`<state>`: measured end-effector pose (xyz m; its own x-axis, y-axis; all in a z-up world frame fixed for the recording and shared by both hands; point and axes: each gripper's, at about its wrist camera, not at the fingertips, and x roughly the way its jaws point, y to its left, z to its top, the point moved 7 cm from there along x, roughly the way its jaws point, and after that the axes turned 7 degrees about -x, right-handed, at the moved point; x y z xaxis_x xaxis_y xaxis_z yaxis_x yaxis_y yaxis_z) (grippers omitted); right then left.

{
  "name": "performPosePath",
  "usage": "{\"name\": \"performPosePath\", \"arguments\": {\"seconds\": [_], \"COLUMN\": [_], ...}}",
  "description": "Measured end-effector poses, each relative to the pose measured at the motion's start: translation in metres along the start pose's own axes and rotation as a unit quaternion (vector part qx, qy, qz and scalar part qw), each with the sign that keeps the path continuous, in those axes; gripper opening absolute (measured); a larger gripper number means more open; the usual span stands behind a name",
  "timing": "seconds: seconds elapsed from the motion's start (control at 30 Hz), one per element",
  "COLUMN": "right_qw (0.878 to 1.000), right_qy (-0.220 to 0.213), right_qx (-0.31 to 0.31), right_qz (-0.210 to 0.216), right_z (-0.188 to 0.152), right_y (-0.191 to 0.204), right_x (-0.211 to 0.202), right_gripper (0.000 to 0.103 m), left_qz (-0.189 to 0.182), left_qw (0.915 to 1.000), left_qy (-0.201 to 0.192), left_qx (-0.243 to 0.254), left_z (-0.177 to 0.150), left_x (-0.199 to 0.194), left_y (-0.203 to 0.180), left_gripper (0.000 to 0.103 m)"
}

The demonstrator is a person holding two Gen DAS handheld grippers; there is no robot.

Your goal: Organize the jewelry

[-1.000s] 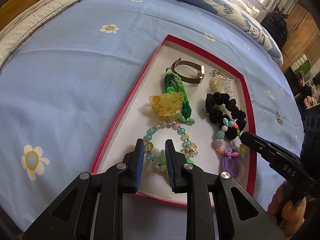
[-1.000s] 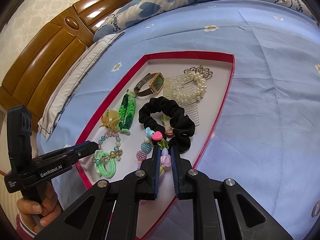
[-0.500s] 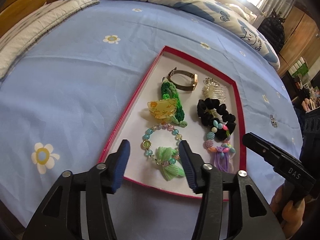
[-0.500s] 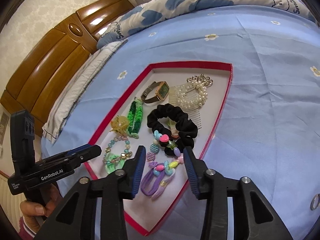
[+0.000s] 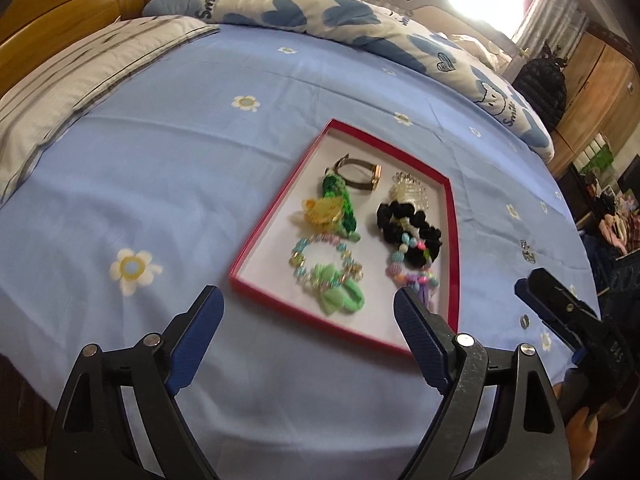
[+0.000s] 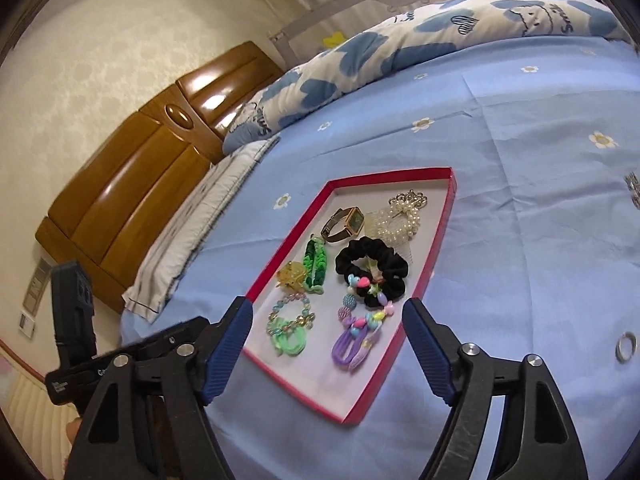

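A red-rimmed tray (image 5: 276, 208) (image 6: 436, 240) lies on the blue bedsheet and holds the jewelry. In it are a watch (image 6: 346, 222), a pearl comb (image 6: 404, 214), a black scrunchie (image 6: 374, 266), a green braided band (image 5: 340, 196), a yellow claw clip (image 5: 322, 210), a beaded bracelet with a green hair tie (image 5: 340, 298), and a bead string with a purple hair tie (image 6: 354, 346). My left gripper (image 5: 308, 308) hangs above the tray's near edge, its jaws opening with nothing between them. My right gripper (image 6: 328, 316) hovers above the tray's near corner, jaws also opening, empty.
A small metal ring (image 6: 626, 346) lies on the sheet right of the tray. A folded quilt (image 5: 320, 16) and a grey pillow (image 5: 72, 88) lie along the far side, with a wooden headboard (image 6: 132, 184) behind. The bed's near edge is just below both grippers.
Both grippers have gone from nearly shut to wide open and have pulled back and up from the tray. The green and purple hair ties now lie free in the tray.
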<state>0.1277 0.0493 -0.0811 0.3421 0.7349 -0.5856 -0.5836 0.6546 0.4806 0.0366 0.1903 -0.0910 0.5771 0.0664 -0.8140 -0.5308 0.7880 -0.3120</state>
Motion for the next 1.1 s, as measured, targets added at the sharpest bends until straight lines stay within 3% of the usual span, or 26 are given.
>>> {"name": "performPosePath", "arguments": {"seconds": [0.37, 0.57, 0.7, 0.9, 1.03, 1.1], "right_qw": [1.0, 0.999, 0.999, 0.996, 0.994, 0.991], "right_qy": [0.018, 0.032, 0.021, -0.009, -0.03, -0.039], "right_qx": [0.022, 0.012, -0.02, -0.07, -0.091, -0.112], "right_qz": [0.004, -0.01, -0.028, -0.047, -0.056, -0.068], "right_z": [-0.041, -0.057, -0.046, -0.006, 0.01, 0.008], "right_y": [0.002, 0.001, 0.009, 0.033, 0.047, 0.052], "right_x": [-0.019, -0.027, -0.045, -0.082, -0.099, -0.099], "right_gripper": [0.086, 0.086, 0.086, 0.088, 0.1, 0.1], "left_qz": [0.027, 0.035, 0.045, 0.054, 0.065, 0.069], "left_qw": [0.9995, 0.9984, 0.996, 0.9904, 0.9866, 0.9866], "left_qy": [0.007, -0.004, -0.03, -0.083, -0.109, -0.105], "left_qx": [0.01, 0.044, 0.071, 0.096, 0.103, 0.104], "left_z": [-0.038, -0.048, -0.041, -0.016, -0.009, -0.011], "left_x": [-0.014, -0.03, -0.051, -0.087, -0.091, -0.084], "left_y": [0.009, 0.002, -0.007, -0.022, -0.025, -0.025], "left_gripper": [0.088, 0.088, 0.088, 0.101, 0.103, 0.103]}}
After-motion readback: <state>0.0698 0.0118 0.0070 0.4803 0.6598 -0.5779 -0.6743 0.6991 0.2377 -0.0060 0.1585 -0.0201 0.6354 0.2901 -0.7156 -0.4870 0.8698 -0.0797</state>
